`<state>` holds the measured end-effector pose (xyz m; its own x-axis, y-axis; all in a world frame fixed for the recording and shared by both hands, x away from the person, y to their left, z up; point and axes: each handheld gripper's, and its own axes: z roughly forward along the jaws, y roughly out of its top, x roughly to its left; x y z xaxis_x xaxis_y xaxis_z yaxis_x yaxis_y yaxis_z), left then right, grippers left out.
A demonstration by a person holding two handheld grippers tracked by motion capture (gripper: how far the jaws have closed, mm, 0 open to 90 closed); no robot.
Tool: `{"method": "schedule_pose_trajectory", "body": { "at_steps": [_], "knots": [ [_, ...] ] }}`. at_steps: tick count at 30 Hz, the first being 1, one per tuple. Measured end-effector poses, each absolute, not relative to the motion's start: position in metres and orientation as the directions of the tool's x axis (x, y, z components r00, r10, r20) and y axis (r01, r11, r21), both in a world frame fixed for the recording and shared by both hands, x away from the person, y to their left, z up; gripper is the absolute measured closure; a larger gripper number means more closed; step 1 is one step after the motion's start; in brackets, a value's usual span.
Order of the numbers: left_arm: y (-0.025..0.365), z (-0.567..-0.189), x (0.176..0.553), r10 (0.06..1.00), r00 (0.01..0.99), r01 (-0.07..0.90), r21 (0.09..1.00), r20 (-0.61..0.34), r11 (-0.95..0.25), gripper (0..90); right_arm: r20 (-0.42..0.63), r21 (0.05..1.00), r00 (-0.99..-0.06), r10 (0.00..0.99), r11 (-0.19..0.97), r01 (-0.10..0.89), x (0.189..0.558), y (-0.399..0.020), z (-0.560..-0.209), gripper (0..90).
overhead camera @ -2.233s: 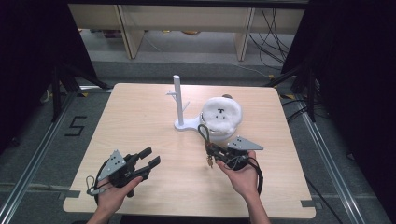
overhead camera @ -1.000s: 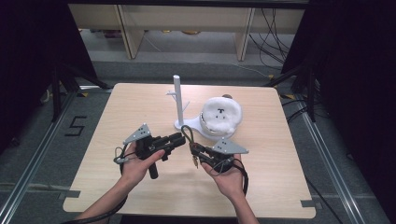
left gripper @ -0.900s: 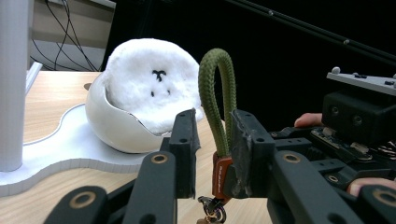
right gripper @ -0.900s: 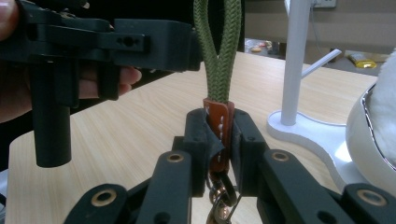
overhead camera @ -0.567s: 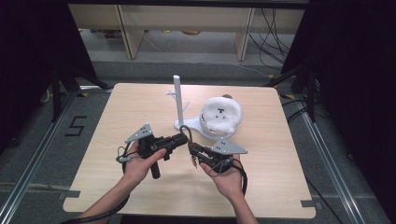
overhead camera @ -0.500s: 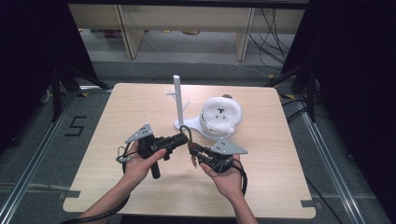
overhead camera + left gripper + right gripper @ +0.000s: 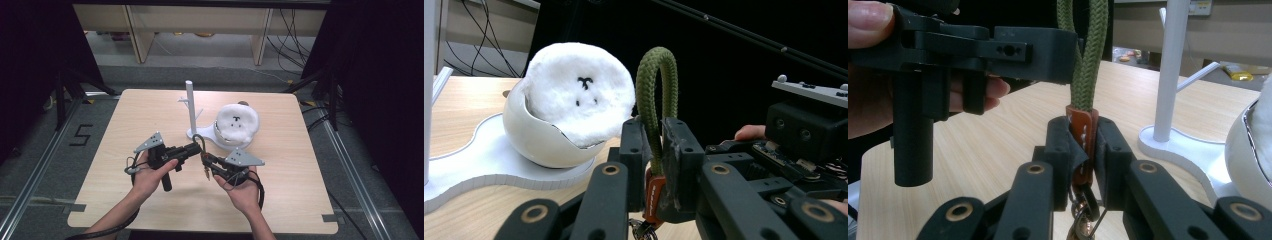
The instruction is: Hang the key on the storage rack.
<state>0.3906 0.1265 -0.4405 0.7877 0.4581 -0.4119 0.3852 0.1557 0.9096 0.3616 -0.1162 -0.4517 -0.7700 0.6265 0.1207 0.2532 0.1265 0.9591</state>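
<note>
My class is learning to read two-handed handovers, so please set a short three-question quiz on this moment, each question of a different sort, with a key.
1. True or false: the left gripper is shut on the green cord loop.
2. Which part does the right gripper clamp? A) the orange tab B) the white stand C) the fluffy white toy
3. Fill the gap: the fluffy white toy sits in a white ____ on the stand's base.

Key: 1 true; 2 A; 3 bowl, shaped like a cracked shell.
</note>
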Motion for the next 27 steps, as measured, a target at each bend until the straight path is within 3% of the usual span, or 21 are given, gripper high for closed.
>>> {"method": "schedule_pose_trajectory", "body": {
  "at_steps": [7,15,27],
  "knots": [
    [0.1262,-0.4391,0.39,0.449,0.784,0.397,0.902,-0.429,0.169,82.2,0.135,0.96,-0.774,0.618,0.112,0.256,0.3604,-0.1142,-0.4522,79.4],
    [0.1271,-0.4371,0.3917,0.458,0.779,0.392,0.902,-0.429,0.179,76.3,0.123,0.962,-0.777,0.617,0.119,0.247,0.3604,-0.1137,-0.4508,79.4],
    [0.125,-0.4349,0.3894,0.462,0.789,0.373,0.913,-0.405,0.164,83.4,0.122,0.962,-0.781,0.612,0.122,0.245,0.36,-0.1114,-0.4516,79.3]
  ]
}}
